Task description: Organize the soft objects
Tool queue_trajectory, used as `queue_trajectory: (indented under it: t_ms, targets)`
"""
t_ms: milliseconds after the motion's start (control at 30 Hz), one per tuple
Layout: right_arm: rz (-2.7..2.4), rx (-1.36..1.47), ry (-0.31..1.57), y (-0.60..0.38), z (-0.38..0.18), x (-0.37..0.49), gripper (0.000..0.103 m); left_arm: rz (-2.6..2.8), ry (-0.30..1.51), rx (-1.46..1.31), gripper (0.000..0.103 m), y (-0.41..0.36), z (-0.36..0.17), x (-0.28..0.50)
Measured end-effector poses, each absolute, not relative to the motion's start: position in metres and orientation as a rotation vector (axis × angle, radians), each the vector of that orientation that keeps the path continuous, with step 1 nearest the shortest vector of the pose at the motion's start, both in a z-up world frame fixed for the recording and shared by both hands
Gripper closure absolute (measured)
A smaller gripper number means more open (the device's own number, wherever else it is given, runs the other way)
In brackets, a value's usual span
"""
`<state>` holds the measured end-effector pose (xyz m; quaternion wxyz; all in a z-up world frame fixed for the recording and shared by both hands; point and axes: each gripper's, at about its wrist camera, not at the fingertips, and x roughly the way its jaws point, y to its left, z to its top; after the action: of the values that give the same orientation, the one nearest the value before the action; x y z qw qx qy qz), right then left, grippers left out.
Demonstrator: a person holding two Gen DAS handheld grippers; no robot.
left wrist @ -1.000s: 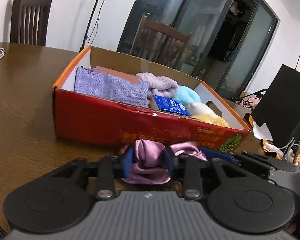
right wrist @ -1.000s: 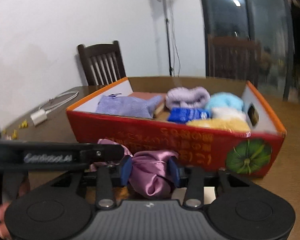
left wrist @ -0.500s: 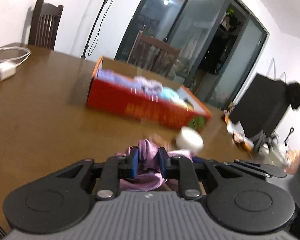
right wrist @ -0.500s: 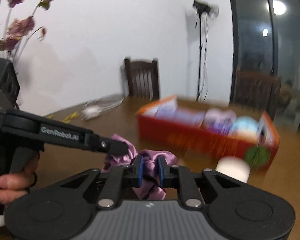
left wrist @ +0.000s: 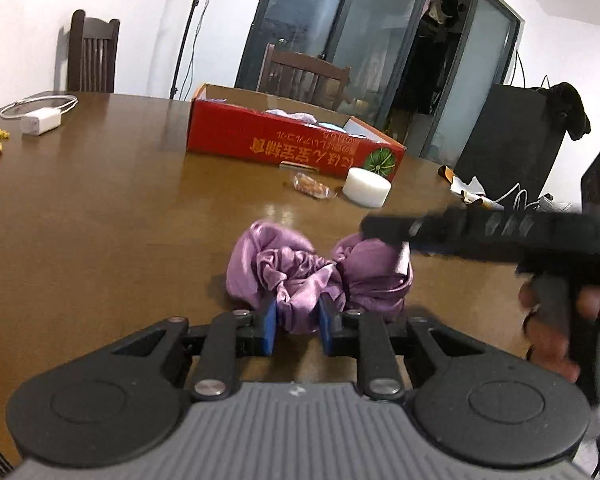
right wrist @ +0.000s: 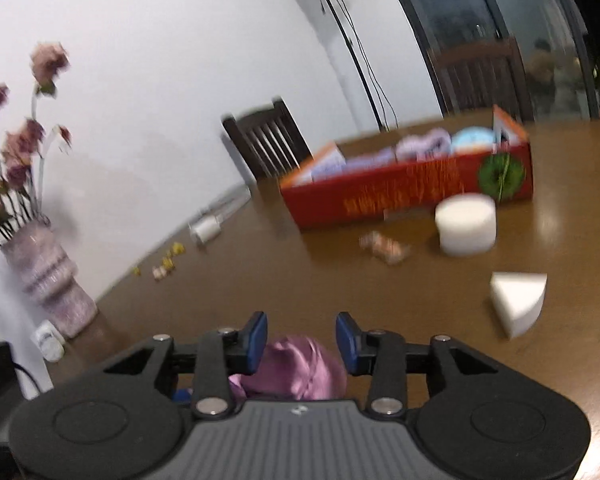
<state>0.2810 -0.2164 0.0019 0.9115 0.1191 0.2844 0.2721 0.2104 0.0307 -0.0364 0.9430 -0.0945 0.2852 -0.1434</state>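
On the brown wooden tabletop [left wrist: 100, 216], well short of the red cardboard box [left wrist: 284, 146], my left hand-held gripper [left wrist: 296, 326] pinches the crumpled purple satin cloth [left wrist: 316, 272] to steady it; my right hand-held gripper [right wrist: 301, 340], jaws just opening, straddles it unpressed.

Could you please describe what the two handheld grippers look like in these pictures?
Both the left gripper and right gripper have ribbed grey bodies, black linkage arms with silver pivots, round black discs at each side, and blue pads on the fingers. The right one has a black handle.
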Motion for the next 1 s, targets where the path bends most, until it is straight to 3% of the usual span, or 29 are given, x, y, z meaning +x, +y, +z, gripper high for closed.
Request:
queue_trajectory:
  t_ms: [67, 167, 300, 333, 367, 433, 500, 733, 1000]
  targets:
    - [0.538, 0.199, 0.587, -0.207, -0.008, 0.272, 0.067, -0.291, 0.587, -0.173, 0.078, 0.031, -0.036, 0.204]
    - [0.544, 0.215, 0.575, -0.210, -0.013, 0.256, 0.067, -0.299, 0.559, -0.147, 0.066, 0.033, -0.027, 0.196]
    - [0.544, 0.234, 0.588, -0.216, -0.014, 0.248, 0.067, -0.297, 0.490, -0.100, 0.033, 0.031, -0.016, 0.201]
    - [0.543, 0.239, 0.589, -0.217, -0.015, 0.247, 0.067, -0.318, 0.504, -0.082, 0.032, 0.029, -0.018, 0.206]
    - [0.539, 0.242, 0.591, -0.218, -0.015, 0.246, 0.067, -0.322, 0.519, -0.075, 0.035, 0.028, -0.020, 0.209]
    - [0.539, 0.242, 0.593, -0.219, -0.015, 0.244, 0.068, -0.343, 0.563, -0.098, 0.057, 0.030, -0.027, 0.216]
    - [0.545, 0.234, 0.597, -0.222, -0.016, 0.242, 0.069, -0.409, 0.579, -0.166, 0.071, 0.036, -0.029, 0.216]
    - [0.565, 0.292, 0.596, -0.227, -0.017, 0.246, 0.084, -0.451, 0.573, -0.232, 0.083, 0.041, -0.019, 0.221]
    - [0.519, 0.251, 0.469, -0.225, 0.028, 0.287, 0.087, -0.483, 0.479, -0.231, 0.085, 0.035, 0.029, 0.285]
